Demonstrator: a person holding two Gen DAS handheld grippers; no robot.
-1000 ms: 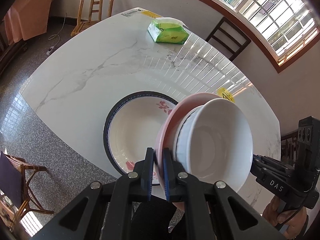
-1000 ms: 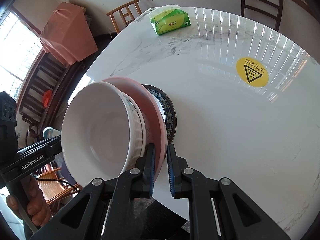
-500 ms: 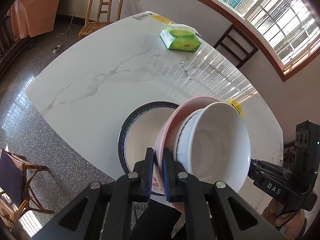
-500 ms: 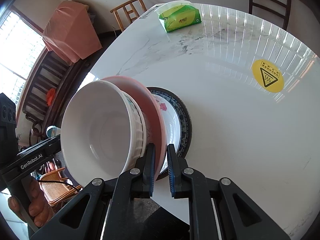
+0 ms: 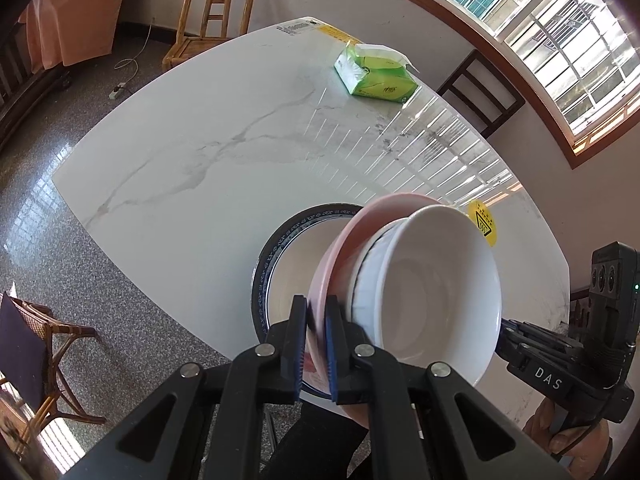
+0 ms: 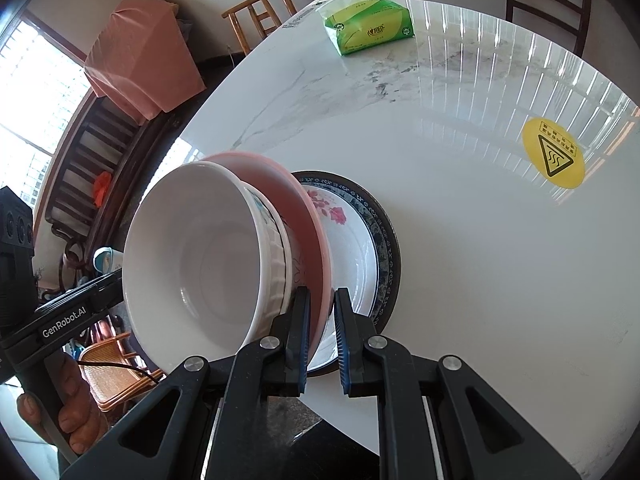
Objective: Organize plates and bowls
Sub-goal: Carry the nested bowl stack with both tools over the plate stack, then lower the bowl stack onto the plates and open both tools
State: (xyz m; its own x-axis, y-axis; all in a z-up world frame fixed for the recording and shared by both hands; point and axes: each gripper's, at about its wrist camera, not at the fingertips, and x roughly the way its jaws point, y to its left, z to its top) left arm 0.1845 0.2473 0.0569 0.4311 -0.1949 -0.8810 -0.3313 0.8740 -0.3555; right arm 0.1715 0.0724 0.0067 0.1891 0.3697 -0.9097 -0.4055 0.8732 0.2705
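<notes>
Claws clenched on opposite edges: left claw (image 5: pixel 316 344) and right claw (image 6: pixel 320 340) each pinch the rim of the pale pink ceramic plate (image 6: pixel 304 216), which carries the stacked white ceramic bowls (image 6: pixel 200 256) above the counter. Blue-rimmed floral dish (image 6: pixel 360 248) lies on the white marble counter (image 6: pixel 460 260) directly beneath, toward one o'clock of the right claw, neither hand nearer. Green tissue pack (image 6: pixel 368 26), twelve o'clock, and yellow warning sticker (image 6: pixel 554 158) sit well clear, so nothing blocks the way down.

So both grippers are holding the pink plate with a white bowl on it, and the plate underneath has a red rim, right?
Not the rim. The right wrist view shows the bottom plate has a dark blue rim; only its flowers are red. Both grippers, left and right, do hold the pink plate carrying the white bowl.
</notes>
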